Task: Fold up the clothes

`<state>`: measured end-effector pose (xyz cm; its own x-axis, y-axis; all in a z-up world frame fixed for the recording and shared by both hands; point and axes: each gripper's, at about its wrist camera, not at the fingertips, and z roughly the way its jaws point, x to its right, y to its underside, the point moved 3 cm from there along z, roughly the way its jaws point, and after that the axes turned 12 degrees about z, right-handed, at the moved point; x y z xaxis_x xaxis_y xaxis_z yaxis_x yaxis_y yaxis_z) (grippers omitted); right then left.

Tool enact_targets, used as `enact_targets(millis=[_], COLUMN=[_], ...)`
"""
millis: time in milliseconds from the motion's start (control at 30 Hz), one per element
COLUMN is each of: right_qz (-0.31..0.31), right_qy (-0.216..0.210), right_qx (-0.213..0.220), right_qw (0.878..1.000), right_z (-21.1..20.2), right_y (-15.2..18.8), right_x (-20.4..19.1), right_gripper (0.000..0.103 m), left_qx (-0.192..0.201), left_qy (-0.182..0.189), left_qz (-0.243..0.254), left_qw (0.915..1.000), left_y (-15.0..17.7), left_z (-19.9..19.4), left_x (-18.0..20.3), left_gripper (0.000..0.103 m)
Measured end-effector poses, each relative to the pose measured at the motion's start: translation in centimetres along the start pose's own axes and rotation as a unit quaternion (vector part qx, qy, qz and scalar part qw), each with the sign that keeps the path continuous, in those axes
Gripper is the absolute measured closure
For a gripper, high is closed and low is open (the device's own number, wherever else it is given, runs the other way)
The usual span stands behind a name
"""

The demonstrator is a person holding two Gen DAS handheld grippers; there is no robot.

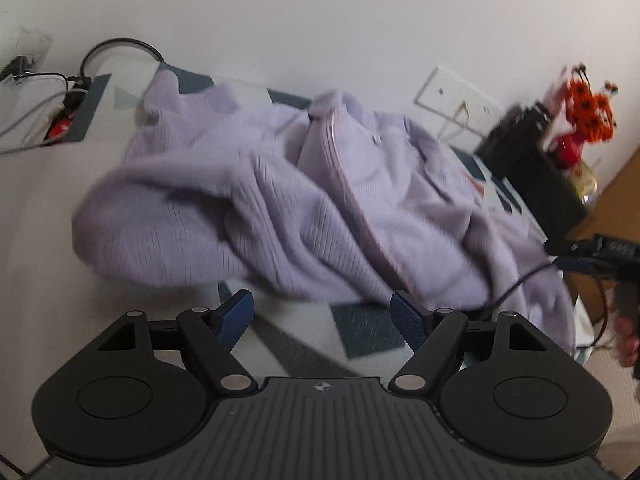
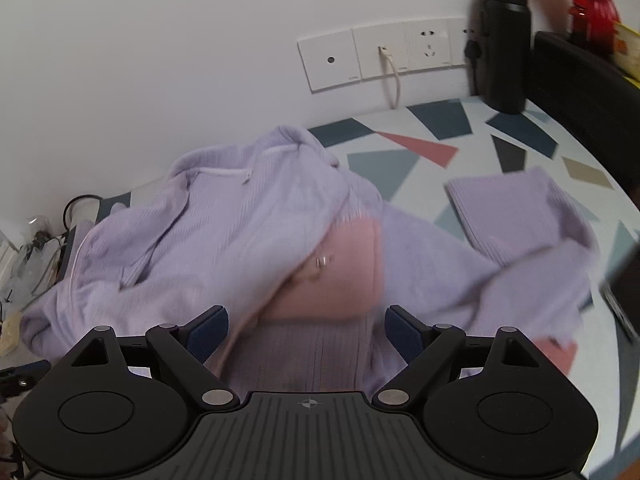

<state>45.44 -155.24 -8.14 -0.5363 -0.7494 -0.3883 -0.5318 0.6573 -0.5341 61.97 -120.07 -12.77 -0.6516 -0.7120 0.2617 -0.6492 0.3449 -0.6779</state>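
Note:
A lilac ribbed knit jacket (image 1: 312, 200) lies crumpled on the patterned tablecloth (image 1: 360, 332), its zip edge running down the middle. My left gripper (image 1: 326, 314) hangs open just short of the jacket's near hem, nothing between its blue pads (image 1: 238, 314). In the right wrist view the same jacket (image 2: 208, 236) spreads across the table with a pink lining patch (image 2: 344, 276) showing and one sleeve (image 2: 516, 208) stretched to the right. My right gripper (image 2: 306, 334) stands open low over the garment's near part, jaws wide, fabric below them.
A black bottle (image 2: 504, 40) and wall sockets (image 2: 384, 56) stand at the back. Red-orange flowers (image 1: 588, 108) and a black box (image 1: 532, 160) sit at the far right. Cables and a power strip (image 1: 64, 112) lie at the left. The other gripper (image 1: 600, 252) shows at the right edge.

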Motion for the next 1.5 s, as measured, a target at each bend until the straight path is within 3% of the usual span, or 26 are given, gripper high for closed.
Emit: enact_targets(millis=[200,400,667,1100,1300,1500], right_qz=[-0.023,-0.041,-0.016,0.038,0.066,-0.003], right_qy=[0.003,0.015,0.028,0.099,0.085,0.048], right_qx=[0.006,-0.009,0.008,0.038,0.041,0.017], right_qw=[1.000,0.999,0.999,0.994,0.993,0.999], right_z=[-2.7,-3.0,-4.7,-9.7,-9.6,-6.4], right_y=[3.2,5.3,5.0,5.0,6.0,6.9], right_x=[-0.7,-1.5,-0.1,5.8,6.2,1.8], right_gripper=[0.016,0.016,0.016,0.013,0.013,0.013], left_qx=[-0.004,-0.019,-0.033,-0.056,-0.043,-0.026], left_qy=[-0.004,0.026,0.009,0.006,0.005,0.016], left_qz=[0.042,0.078,0.039,0.001,0.005,0.045], left_qw=[0.9991,0.9964,0.9987,0.9984,0.9991,0.9985], left_y=[0.5,0.7,2.8,5.9,4.7,2.8], left_z=[1.6,0.8,-3.1,-8.7,-8.6,-4.6], left_x=[0.1,0.5,-1.1,-2.7,-2.9,-0.9], left_gripper=[0.026,0.026,0.026,0.026,0.026,0.026])
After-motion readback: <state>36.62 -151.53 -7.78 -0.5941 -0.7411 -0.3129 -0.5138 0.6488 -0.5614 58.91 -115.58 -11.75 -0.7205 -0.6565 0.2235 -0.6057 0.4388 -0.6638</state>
